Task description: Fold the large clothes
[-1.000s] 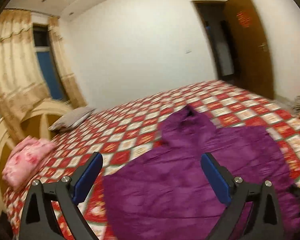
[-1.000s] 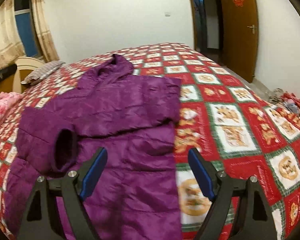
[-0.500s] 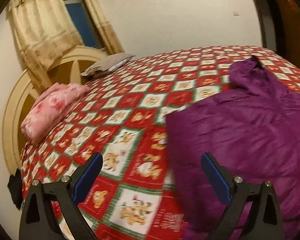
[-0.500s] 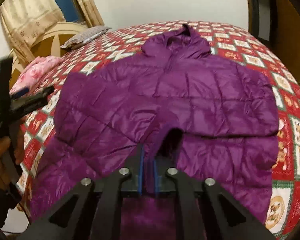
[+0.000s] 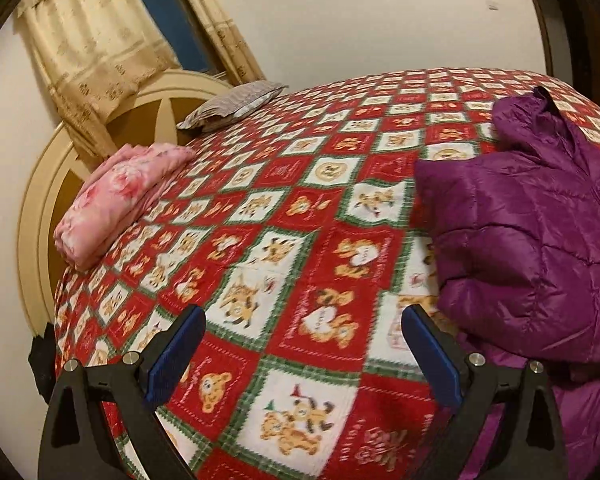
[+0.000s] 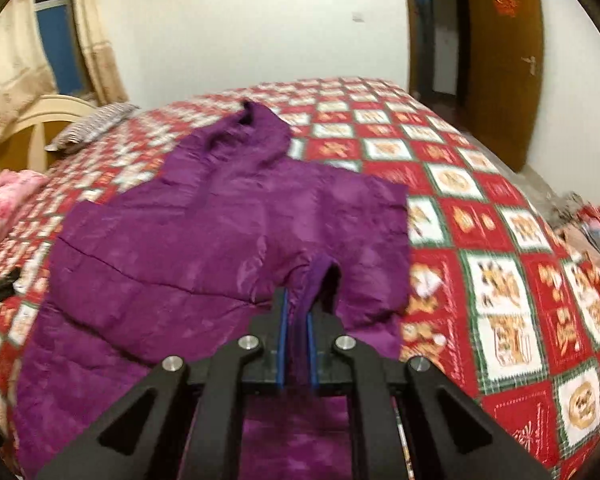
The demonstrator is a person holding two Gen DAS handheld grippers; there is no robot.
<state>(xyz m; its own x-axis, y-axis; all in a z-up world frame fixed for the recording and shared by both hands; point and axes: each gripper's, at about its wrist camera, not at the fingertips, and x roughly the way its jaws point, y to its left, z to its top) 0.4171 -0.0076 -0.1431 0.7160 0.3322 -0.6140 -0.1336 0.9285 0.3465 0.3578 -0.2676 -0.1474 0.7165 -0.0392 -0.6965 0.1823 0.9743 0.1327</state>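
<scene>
**Purple jacket on a patchwork bed, one sleeve cuff pinched**

A bedroom with pale walls: curtains [image 5: 96,40] hang at a window on the left, a brown door [image 6: 504,64] stands on the right. A bed with a rounded cream headboard [image 5: 40,208] fills the middle, covered by a red, white and green bedspread [image 5: 260,248] printed with bears.

At the left, near the headboard, lies a folded pink blanket [image 5: 116,200]; a grey pillow [image 5: 232,104] sits just beyond it. The left gripper [image 5: 304,356] hangs over bare bedspread with its blue pads wide apart and nothing between them; its right finger is just beside the jacket's edge.

The purple jacket [image 6: 204,240] lies spread on the bed, hood toward the far wall, sleeves folded across the front. The right gripper [image 6: 296,340] has its jaws nearly together, clamped on a sleeve cuff [image 6: 320,280].

No containers are in view.
</scene>
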